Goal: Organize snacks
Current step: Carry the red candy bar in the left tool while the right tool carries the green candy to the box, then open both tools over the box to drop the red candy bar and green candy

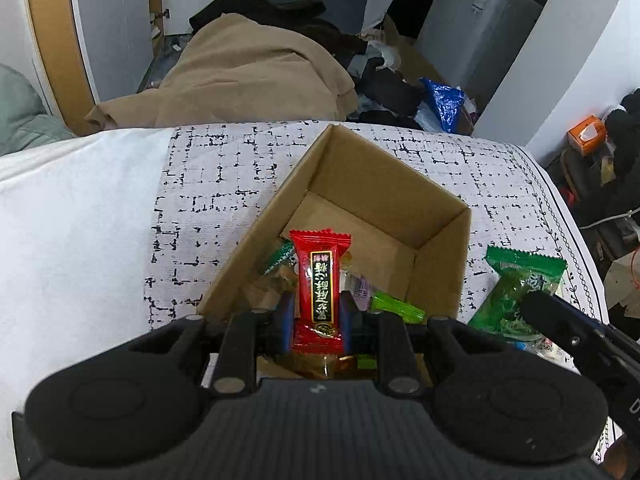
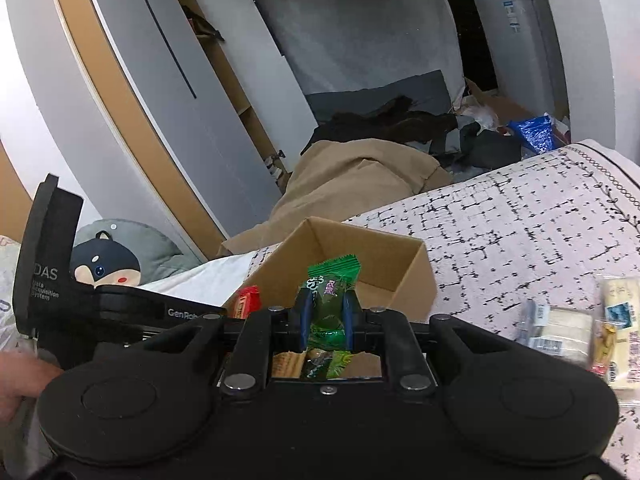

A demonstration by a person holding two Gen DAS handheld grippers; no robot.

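**A:** Landmark is the cardboard box, open top, sitting on the patterned cloth. What do I have relative to it?

**B:** Largest first: the box already holds a few wrapped snacks on its near floor; the far half is bare cardboard. My left gripper hangs over the near edge of the box, fingers clenched on the red candy, held upright above the pile. My right gripper is also at the near side of the box, fingers pinching the green candy. From the left view that one looks just outside the box's right wall.

**A:** Step?

**B:** I judge it the drop-off: both pieces carried, neither let go. More packets lie on the cloth, right of the box.

**A:** Next?

**B:** Part the left fingers over the box. Bring the right one inside the wall first, then release.
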